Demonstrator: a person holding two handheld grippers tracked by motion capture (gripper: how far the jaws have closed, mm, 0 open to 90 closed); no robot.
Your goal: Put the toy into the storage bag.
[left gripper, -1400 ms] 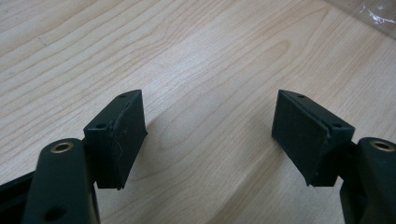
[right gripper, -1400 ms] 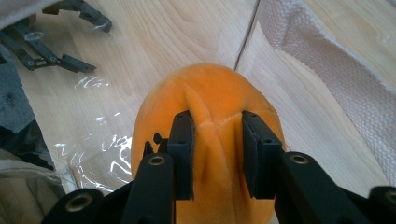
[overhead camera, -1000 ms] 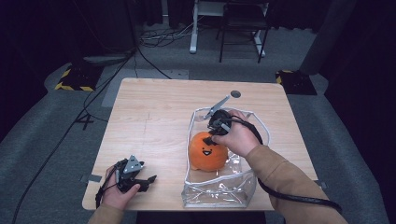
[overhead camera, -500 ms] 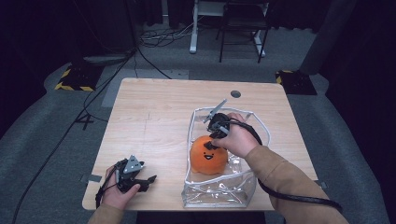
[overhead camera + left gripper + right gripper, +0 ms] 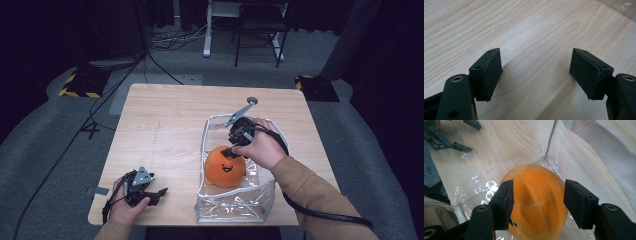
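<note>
An orange plush pumpkin (image 5: 225, 168) with a black smiling face lies inside a clear plastic bin (image 5: 235, 210) on the wooden table (image 5: 165, 125). My right gripper (image 5: 234, 149) hovers right over the plush's top. In the right gripper view, my right gripper (image 5: 537, 192) straddles the plush pumpkin (image 5: 536, 202); its jaws have just been opening, and the pads stand a little off its sides. My left gripper (image 5: 150, 192) rests near the table's front left edge. In the left gripper view, my left gripper (image 5: 536, 65) is open over bare wood with nothing between its jaws.
A small grey disc (image 5: 252, 100) lies on the table beyond the bin. The bin's soft clear walls (image 5: 474, 190) rise around the plush. Off the table's far side stand a chair (image 5: 260, 30) and desk legs, and cables trail across the grey floor.
The plush has sunk a little lower and nearer the bin's front. The right gripper's jaws have spread off it. The left gripper has stayed put.
</note>
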